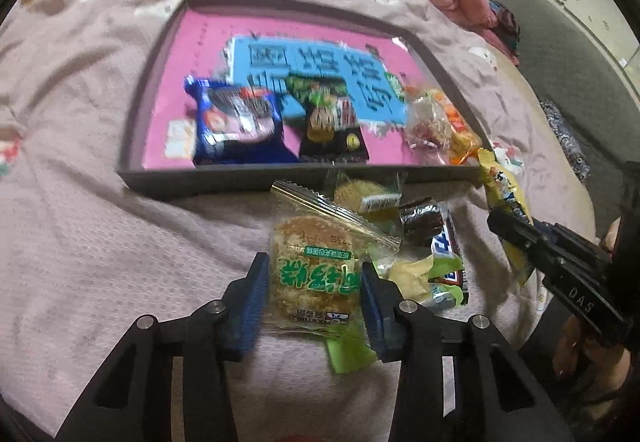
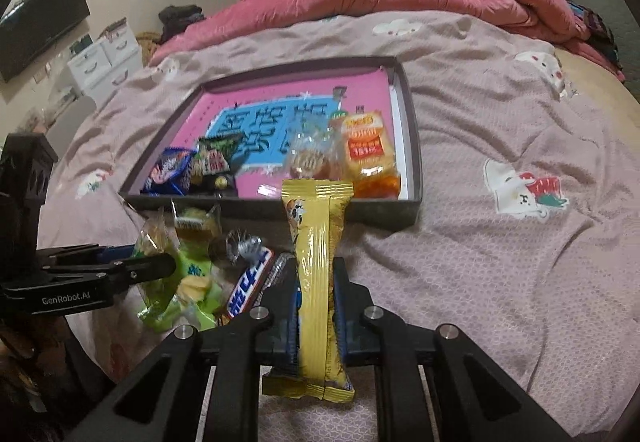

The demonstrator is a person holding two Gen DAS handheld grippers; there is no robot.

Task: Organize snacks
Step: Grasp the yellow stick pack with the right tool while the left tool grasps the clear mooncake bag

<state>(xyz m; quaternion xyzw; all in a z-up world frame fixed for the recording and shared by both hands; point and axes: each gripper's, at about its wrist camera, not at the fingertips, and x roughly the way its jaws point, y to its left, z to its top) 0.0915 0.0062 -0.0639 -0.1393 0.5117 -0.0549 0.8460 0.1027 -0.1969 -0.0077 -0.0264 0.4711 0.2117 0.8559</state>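
Your left gripper has its blue pads on either side of a clear-wrapped round cake with green lettering; the pads sit against the wrapper's edges, so it looks clamped on that packet, though the film is loose and you cannot be certain how firmly. That cake lies on the mauve bedspread, just on the near side of the dark tray and close to its front wall.

Your right gripper is closed on a long yellow snack bar, pinched around its middle. The bar stands lengthwise between the fingers, its top end reaching up in front of the tray's front wall, its lower end hanging back toward the camera.

The loose pile lies in front of the tray, between your two grippers: a second clear packet with a barcode label nearest the tray wall, a foil-wrapped sweet beside it, a Snickers bar and some green-wrapped pieces further from the tray.

Inside the tray, on its pink and blue printed floor, a blue packet and a black-and-green packet lie against the front wall, with orange-wrapped crackers in the right front corner.
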